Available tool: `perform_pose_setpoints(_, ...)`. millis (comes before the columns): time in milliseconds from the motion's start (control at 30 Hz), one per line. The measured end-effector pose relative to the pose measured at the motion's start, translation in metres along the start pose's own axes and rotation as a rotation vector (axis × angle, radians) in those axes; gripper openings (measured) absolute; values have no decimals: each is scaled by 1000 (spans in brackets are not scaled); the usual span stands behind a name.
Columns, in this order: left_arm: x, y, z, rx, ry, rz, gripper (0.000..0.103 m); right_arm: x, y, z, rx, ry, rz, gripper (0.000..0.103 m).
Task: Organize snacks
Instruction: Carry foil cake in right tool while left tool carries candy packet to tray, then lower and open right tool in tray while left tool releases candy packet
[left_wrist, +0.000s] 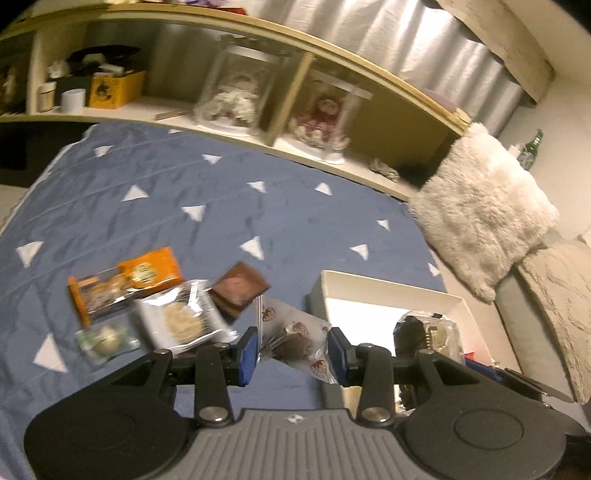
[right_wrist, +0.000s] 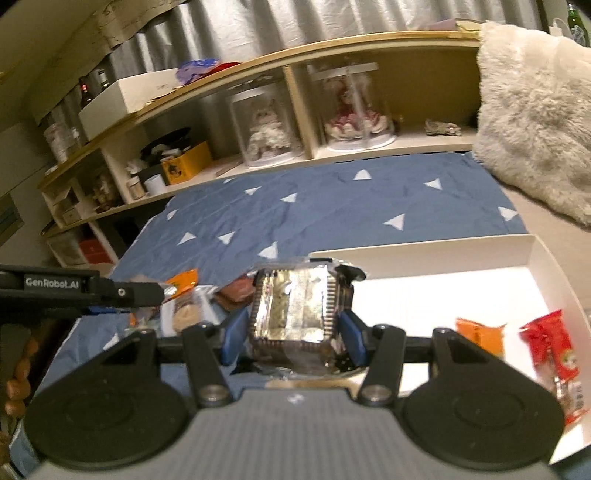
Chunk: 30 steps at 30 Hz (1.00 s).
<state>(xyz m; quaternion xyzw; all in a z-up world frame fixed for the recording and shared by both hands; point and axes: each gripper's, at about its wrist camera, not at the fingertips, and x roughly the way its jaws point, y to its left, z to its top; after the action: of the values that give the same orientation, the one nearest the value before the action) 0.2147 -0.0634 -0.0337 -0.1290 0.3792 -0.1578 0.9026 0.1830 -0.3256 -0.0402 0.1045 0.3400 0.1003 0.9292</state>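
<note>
Inside white box (right_wrist: 546, 258): orange packet (right_wrist: 478, 332); red packet (right_wrist: 554, 347)

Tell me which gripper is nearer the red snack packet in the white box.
Right. The right gripper, shut on a foil-wrapped snack, sits at the white box rim near the red snack packet. The left gripper holds a strawberry-print bag over the blue bedspread, outside the box.

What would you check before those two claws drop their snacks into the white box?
1. Right gripper clamps the silver-wrapped snack: ok.
2. Left gripper grips the strawberry-print bag: cannot tell, the jaws look wide.
3. White box has free floor: ok.
4. Orange packet and red packet already inside: ok.
5. Loose snacks remaining on the blue bedspread: not ok.
</note>
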Motion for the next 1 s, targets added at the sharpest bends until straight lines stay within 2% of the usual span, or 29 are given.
perform_pose_setpoints(233, 33, -34, -6, 48, 50, -45, 42, 1, -39, 1, 74, 7, -33, 61)
perform_pose_setpoints(433, 74, -54, -16, 55, 136, -74, 42, 13, -64, -2, 157, 39, -52, 61)
perform_pose_setpoints(767, 123, -68, -23, 38, 214, -83, 42, 38, -81, -4, 188, 96, -48, 61)
perform_pose_setpoints(1000, 135, -71, -20, 33, 220, -78, 42, 52, -83, -1, 181, 112, -71, 61)
